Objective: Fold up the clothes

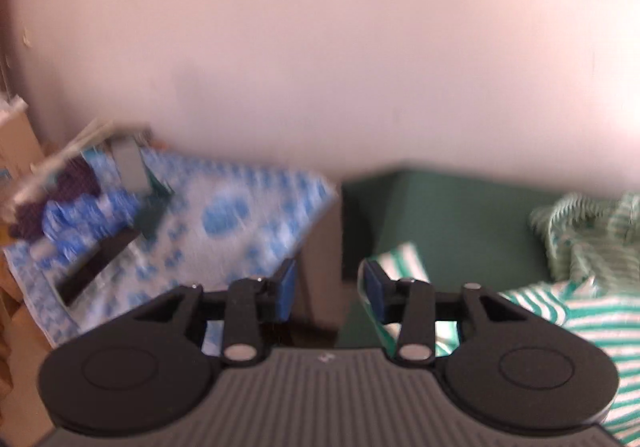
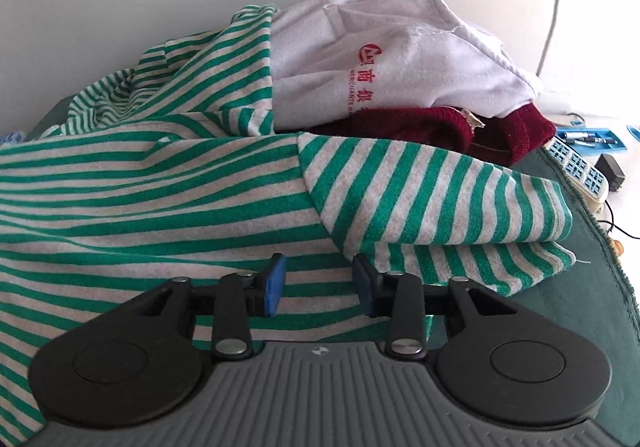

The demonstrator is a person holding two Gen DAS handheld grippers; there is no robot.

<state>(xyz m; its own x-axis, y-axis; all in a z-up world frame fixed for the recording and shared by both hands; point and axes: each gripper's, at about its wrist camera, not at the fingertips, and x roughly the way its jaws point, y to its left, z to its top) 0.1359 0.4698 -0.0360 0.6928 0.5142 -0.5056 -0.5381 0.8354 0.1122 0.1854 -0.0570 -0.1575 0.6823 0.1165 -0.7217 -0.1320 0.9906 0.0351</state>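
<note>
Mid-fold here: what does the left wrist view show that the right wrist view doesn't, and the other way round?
Only the left wrist view: a blue-and-white patterned cloth with a dark purple garment on it, blurred.

Only the right wrist view: a white shirt with red lettering, a maroon sweater under it, and a power strip.

Both: the green-striped shirt on the green cover, the wall, and each view's own gripper, left gripper and right gripper, jaws apart, holding nothing.

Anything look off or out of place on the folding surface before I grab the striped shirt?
Yes. The green striped shirt is rumpled, one sleeve flopped across it, with a white logo shirt and maroon knit heaped behind. A power strip and cables crowd the right edge. Both claws are open, empty.
</note>
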